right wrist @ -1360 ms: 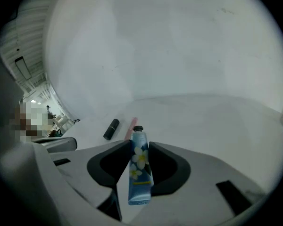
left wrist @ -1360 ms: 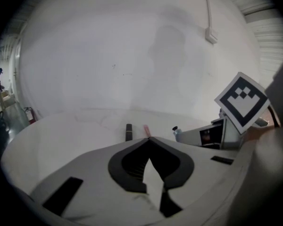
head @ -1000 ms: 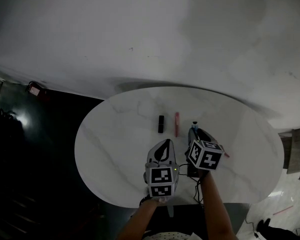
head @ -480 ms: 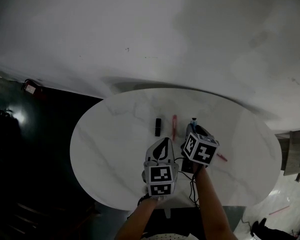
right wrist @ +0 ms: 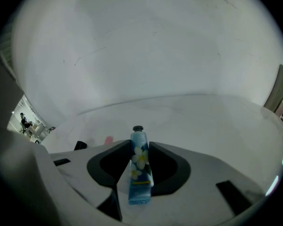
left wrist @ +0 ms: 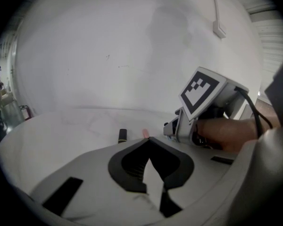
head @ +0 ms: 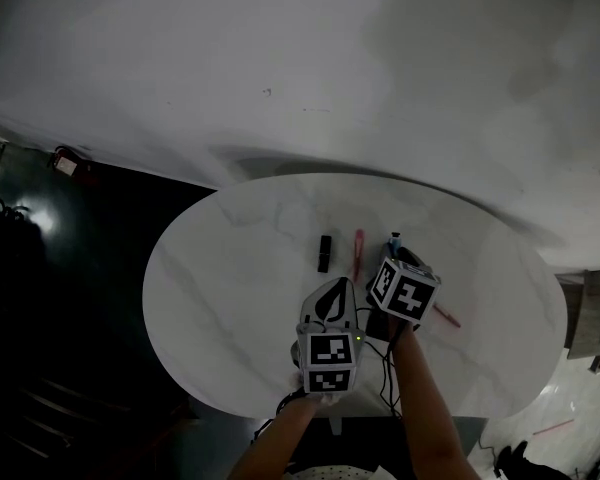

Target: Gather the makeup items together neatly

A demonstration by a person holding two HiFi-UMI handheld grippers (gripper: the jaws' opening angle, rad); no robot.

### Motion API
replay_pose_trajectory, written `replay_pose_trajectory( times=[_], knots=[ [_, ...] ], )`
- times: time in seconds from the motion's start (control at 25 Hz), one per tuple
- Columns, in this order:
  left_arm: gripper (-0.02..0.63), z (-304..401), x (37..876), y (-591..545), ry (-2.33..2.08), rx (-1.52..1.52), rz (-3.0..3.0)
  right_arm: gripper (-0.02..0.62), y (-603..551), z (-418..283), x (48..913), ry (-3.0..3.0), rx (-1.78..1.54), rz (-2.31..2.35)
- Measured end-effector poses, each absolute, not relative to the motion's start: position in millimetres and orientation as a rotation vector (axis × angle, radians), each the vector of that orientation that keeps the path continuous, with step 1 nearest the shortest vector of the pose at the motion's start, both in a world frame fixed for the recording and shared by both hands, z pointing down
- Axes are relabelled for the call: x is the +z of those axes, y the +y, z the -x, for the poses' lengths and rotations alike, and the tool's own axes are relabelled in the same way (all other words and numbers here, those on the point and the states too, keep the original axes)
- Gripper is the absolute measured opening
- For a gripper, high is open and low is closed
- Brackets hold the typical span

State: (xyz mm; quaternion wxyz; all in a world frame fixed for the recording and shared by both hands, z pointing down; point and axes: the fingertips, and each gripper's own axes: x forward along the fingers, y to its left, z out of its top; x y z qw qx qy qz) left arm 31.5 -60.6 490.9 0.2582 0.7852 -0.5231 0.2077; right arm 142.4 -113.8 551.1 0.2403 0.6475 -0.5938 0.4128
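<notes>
Blue flowered tube (right wrist: 140, 173) sits clamped in the right gripper (right wrist: 140, 144) over the marble table (head: 230, 298); we see left gripper (left wrist: 149, 139) jaws pressed together, empty.

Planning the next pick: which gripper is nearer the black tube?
Left. The left gripper sits just short of the black tube; the right gripper, holding the blue tube, is beyond the pink stick.

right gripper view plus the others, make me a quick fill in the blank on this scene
1. The tube in the right hand-held gripper is printed with white ___.
2. The left hand-held gripper, jaws together, holds ___.
3. In the head view, the black case on the table lies ___ of the pink stick.
Missing: flowers; nothing; left
</notes>
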Motion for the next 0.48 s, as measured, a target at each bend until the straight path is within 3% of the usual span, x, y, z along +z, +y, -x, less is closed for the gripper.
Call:
replay_pose_trajectory(
  times=[0.48],
  knots=[
    [0.037,-24.7,494.7,-64.3,-1.427,0.568,-2.11,0.15,-117.1,-143.3,558.2,-1.581,1.124,-1.794]
  ],
)
